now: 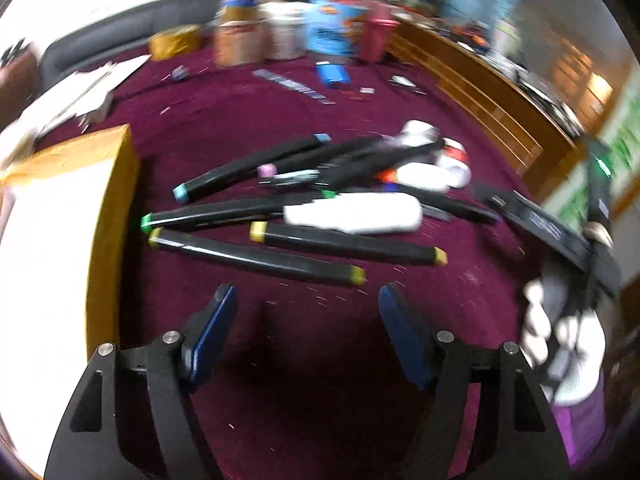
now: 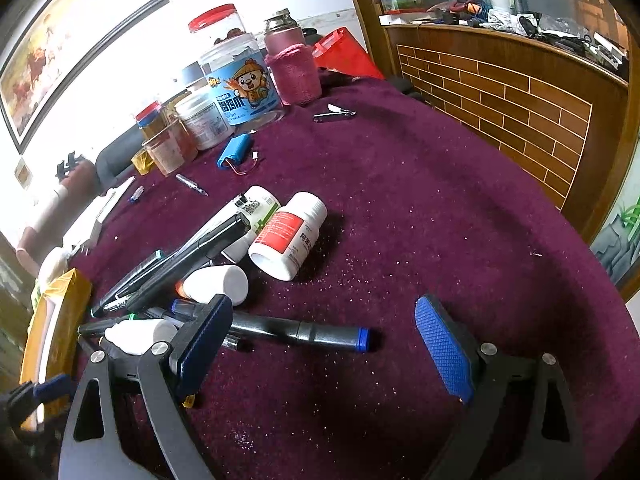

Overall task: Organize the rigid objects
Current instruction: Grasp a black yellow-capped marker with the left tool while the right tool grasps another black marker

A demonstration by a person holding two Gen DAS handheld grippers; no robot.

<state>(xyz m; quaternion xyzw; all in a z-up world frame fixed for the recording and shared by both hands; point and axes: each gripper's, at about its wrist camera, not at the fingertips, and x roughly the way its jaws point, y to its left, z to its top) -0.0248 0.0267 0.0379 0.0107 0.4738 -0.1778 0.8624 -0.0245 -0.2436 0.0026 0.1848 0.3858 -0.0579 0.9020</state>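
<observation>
Both my left claw (image 1: 306, 300) and right claw (image 2: 324, 320) hang released, grasping nothing. The near yellow-capped marker (image 1: 256, 254) looks light, stiff, slick; I'd pinch mid-barrel.

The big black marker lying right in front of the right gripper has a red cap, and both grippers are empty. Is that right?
Not quite. The big black marker has a blue cap, not red; the right wrist view shows it clearly. The rest holds: the right gripper and the left gripper are both empty, with only the purple tablecloth between their fingers.
</observation>
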